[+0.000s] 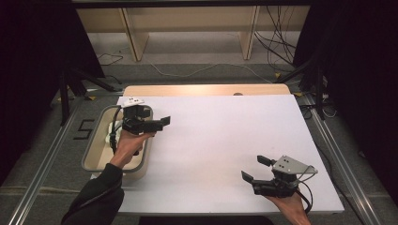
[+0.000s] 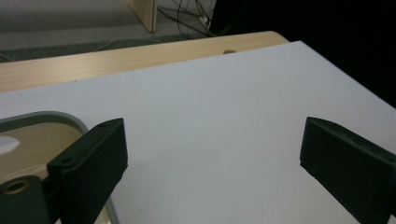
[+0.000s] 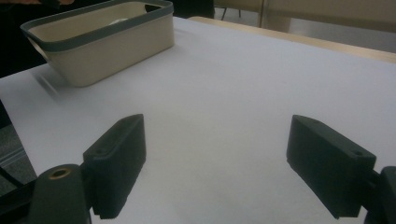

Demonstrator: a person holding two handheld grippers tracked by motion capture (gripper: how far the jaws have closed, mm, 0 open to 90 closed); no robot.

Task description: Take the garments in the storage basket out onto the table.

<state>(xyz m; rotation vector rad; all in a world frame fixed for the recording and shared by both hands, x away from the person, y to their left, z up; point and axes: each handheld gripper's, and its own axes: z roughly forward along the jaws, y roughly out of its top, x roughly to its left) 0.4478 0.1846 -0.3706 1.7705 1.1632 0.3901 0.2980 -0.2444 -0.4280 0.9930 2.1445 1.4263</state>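
Observation:
My left gripper [image 1: 157, 117] is held above the right rim of a beige bin with a grey rim [image 1: 92, 152] at the table's left side. Its jaws are spread wide and point right over the white tabletop [image 1: 211, 136], with nothing between them. In the left gripper view the left gripper [image 2: 215, 140] stands open, with the bin's rim [image 2: 51, 116] at the lower left. Near the front right corner, my right gripper [image 1: 256, 168] rests low over the table, open and empty. In the right gripper view the right gripper [image 3: 217, 140] faces the bin [image 3: 102, 44] far across the table.
Something white [image 1: 112, 130] lies inside the bin, mostly hidden by the hand. A bare wooden strip [image 1: 206, 90] runs along the table's far edge. Beyond it are wooden furniture legs [image 1: 133, 37] and loose cables [image 1: 277, 47] on the floor. Dark curtains flank both sides.

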